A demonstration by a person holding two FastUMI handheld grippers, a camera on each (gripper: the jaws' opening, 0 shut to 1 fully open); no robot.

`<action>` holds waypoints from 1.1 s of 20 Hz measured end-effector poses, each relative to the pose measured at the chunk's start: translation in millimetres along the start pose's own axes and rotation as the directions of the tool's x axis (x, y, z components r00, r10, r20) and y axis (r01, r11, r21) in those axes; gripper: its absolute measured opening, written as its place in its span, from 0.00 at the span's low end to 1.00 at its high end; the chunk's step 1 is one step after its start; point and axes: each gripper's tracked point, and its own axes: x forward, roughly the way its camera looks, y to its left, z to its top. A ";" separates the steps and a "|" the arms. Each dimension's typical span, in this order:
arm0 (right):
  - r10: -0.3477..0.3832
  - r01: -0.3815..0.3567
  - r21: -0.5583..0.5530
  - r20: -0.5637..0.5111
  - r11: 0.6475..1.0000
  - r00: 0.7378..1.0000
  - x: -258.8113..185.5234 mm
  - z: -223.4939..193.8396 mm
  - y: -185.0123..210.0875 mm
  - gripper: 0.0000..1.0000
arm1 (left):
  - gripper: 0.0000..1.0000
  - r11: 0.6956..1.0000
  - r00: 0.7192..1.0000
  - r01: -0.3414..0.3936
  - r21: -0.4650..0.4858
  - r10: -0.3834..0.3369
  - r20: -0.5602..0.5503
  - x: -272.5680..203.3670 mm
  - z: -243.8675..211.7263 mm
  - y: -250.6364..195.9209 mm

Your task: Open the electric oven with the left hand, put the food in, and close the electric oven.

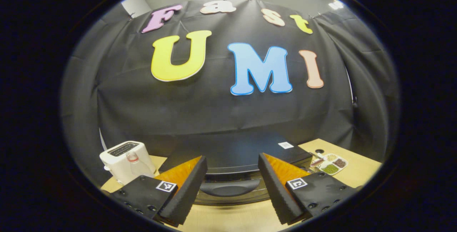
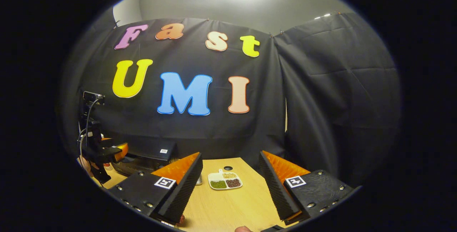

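Observation:
The black electric oven [image 1: 235, 153] stands straight ahead in the left gripper view, door shut, its dark curved handle [image 1: 230, 188] low on the front. My left gripper [image 1: 232, 185] is open, its fingers spread to either side of that handle without touching it. A white divided plate of food [image 1: 332, 164] with green, brown and pale portions lies on the table right of the oven. In the right gripper view the same plate [image 2: 225, 181] lies ahead between the fingers of my open right gripper [image 2: 230, 182], well short of it. The oven [image 2: 150, 155] and the left gripper [image 2: 107, 151] appear at left.
A white toaster [image 1: 126, 160] stands left of the oven on the light wooden table [image 1: 357, 171]. A round hole [image 2: 228, 168] is in the tabletop behind the plate. Black cloth walls close the booth at the back and right.

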 end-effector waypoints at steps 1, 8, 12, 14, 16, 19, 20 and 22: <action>-0.009 0.009 -0.005 0.001 1.000 1.000 -0.3 0.0 -1.8 0.96 | 1.00 1.000 1.000 0.003 0.005 -0.003 -0.014 5.9 -5.8 -0.2; -0.032 0.032 -0.030 -0.005 0.999 0.999 1.5 1.6 -4.3 0.96 | 1.00 1.000 0.999 -0.010 0.010 0.011 -0.048 31.1 -29.4 4.3; -0.013 0.013 -0.057 -0.002 0.998 1.000 0.1 3.4 1.9 0.96 | 0.94 1.000 0.999 -0.016 0.005 0.017 -0.042 31.7 -30.3 3.7; -0.003 0.003 -0.056 0.001 0.998 1.000 -1.0 4.0 3.3 0.96 | 0.91 1.000 0.999 -0.026 0.012 0.026 -0.042 28.7 -31.5 4.7; 0.003 -0.003 -0.056 -0.001 0.998 1.000 -1.5 2.3 3.2 0.96 | 1.00 1.000 0.996 -0.019 -0.002 0.019 -0.083 26.3 -47.3 1.5; 0.009 -0.010 -0.047 -0.009 0.999 1.000 -3.5 0.4 1.5 0.96 | 0.96 0.999 0.996 -0.025 -0.024 0.023 -0.083 20.2 -51.2 2.1; 0.011 -0.011 -0.046 -0.009 0.999 1.000 -4.3 0.7 0.1 0.96 | 1.00 1.000 0.998 -0.026 -0.016 0.025 -0.066 18.1 -46.9 1.8; 0.011 -0.011 -0.049 -0.009 0.999 1.000 -6.0 0.7 -1.5 0.96 | 1.00 0.999 0.997 -0.030 -0.020 0.029 -0.071 12.5 -47.9 0.8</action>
